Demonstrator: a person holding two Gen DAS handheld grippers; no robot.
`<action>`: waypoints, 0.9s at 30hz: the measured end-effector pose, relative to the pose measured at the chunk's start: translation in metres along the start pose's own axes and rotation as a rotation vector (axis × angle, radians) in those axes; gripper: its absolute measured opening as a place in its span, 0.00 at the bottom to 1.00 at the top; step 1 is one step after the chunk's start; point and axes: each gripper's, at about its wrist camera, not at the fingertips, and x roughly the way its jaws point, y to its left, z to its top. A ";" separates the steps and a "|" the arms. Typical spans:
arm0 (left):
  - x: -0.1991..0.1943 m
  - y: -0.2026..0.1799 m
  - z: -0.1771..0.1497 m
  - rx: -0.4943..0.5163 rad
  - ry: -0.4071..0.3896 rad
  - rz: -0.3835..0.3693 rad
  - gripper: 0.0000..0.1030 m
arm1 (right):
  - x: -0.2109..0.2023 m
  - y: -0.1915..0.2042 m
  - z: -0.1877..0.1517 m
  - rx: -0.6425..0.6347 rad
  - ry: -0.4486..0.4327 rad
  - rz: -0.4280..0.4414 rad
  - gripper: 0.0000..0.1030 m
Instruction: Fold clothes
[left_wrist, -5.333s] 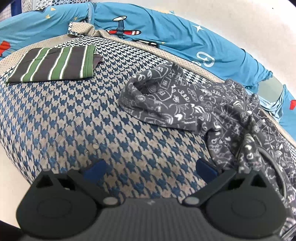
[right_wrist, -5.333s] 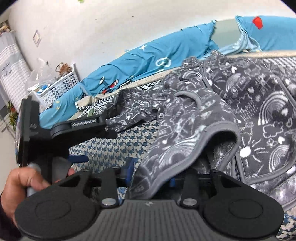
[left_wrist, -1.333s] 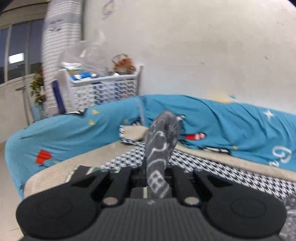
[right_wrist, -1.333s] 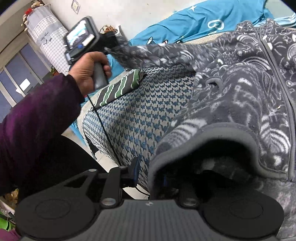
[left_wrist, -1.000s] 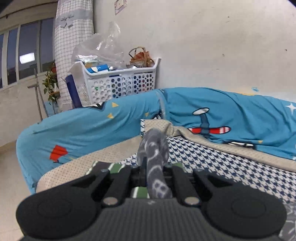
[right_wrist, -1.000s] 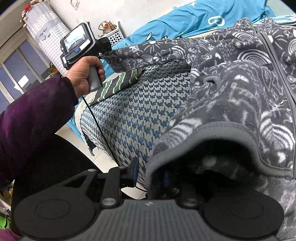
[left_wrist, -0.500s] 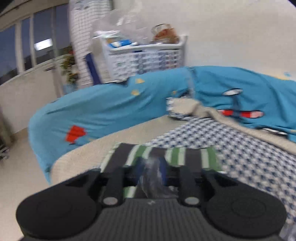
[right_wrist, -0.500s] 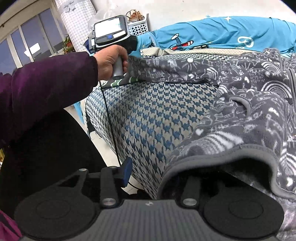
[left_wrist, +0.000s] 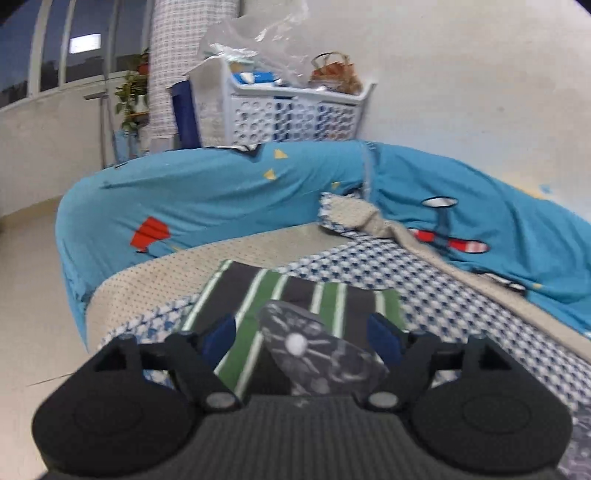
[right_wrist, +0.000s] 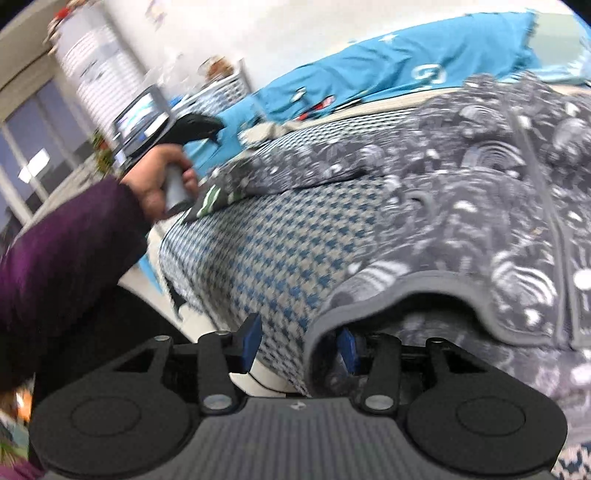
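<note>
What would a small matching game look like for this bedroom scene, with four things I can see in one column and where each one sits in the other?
Things:
1. striped folded cloth
2. white basket
3. jacket sleeve
4. blue quilt

Places:
a. stretched out across the bed, its end reaching over the striped cloth
b. behind the quilt, against the wall, filled with odds and ends
c. lying flat on the houndstooth cover, near the bed's corner
d. bunched along the far edge of the bed, printed with an aeroplane

Pairs: 1-c, 2-b, 3-a, 4-d
</note>
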 end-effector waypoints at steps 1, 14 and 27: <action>-0.005 -0.004 -0.002 0.017 0.003 -0.022 0.75 | -0.001 -0.003 0.001 0.023 -0.010 -0.005 0.43; -0.054 -0.066 -0.042 0.296 0.022 -0.303 0.74 | 0.009 -0.036 0.012 0.265 -0.127 -0.078 0.43; -0.074 -0.107 -0.078 0.466 0.098 -0.439 0.77 | 0.013 -0.036 0.014 0.273 -0.157 -0.035 0.06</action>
